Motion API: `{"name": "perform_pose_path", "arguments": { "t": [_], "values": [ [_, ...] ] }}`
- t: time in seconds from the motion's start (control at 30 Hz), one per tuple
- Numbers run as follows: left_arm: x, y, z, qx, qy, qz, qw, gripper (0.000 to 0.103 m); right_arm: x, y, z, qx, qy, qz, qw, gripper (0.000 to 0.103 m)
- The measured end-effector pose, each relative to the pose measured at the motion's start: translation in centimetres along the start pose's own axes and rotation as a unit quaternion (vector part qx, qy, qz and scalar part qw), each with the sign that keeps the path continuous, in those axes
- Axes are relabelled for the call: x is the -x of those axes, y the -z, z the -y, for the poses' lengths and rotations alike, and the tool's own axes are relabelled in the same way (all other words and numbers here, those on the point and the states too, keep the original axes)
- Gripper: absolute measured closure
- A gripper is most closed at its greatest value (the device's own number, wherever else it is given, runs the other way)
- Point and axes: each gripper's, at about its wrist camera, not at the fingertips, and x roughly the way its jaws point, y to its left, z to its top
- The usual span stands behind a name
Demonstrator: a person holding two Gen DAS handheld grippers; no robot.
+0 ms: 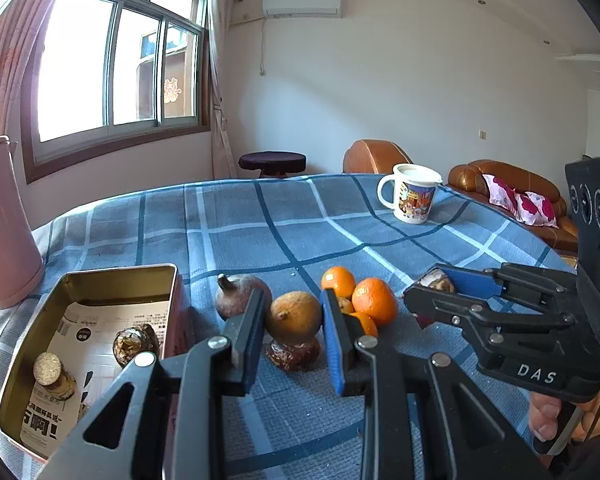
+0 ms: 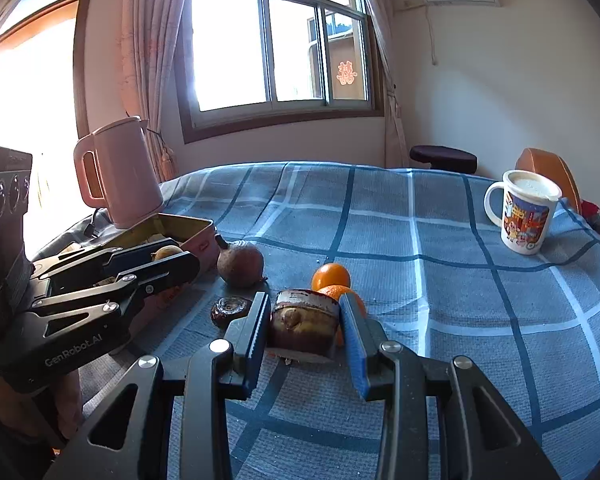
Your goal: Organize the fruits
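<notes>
Shiny metal tin [image 1: 100,280]; woven checked cloth [image 1: 260,216]; glossy mug [image 1: 410,198], probably ceramic; matt kettle [image 2: 120,172].

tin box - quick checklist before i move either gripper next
1. Left gripper shut on the yellow-brown fruit: ok.
2. Right gripper shut on the brown snack: ok.
3. Tin box open, with free room inside: ok.
4. Dark round fruit out of the way to the tin's rim: cannot tell.
5. Oranges clear of the jaws: cannot tell, they sit right behind them.
6. Mug far from both grippers: ok.
</notes>
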Motion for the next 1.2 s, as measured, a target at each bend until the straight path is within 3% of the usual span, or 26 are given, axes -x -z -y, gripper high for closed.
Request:
{"name": "perform_pose_path", "arguments": {
  "t": [1.2],
  "values": [
    [1.8, 0.2, 0.3, -0.009, -0.01, 0.043, 0.999, 0.074, 2.9, 0.3, -0.8, 0.026, -0.008, 0.078, 0.997, 0.066]
  ]
}}
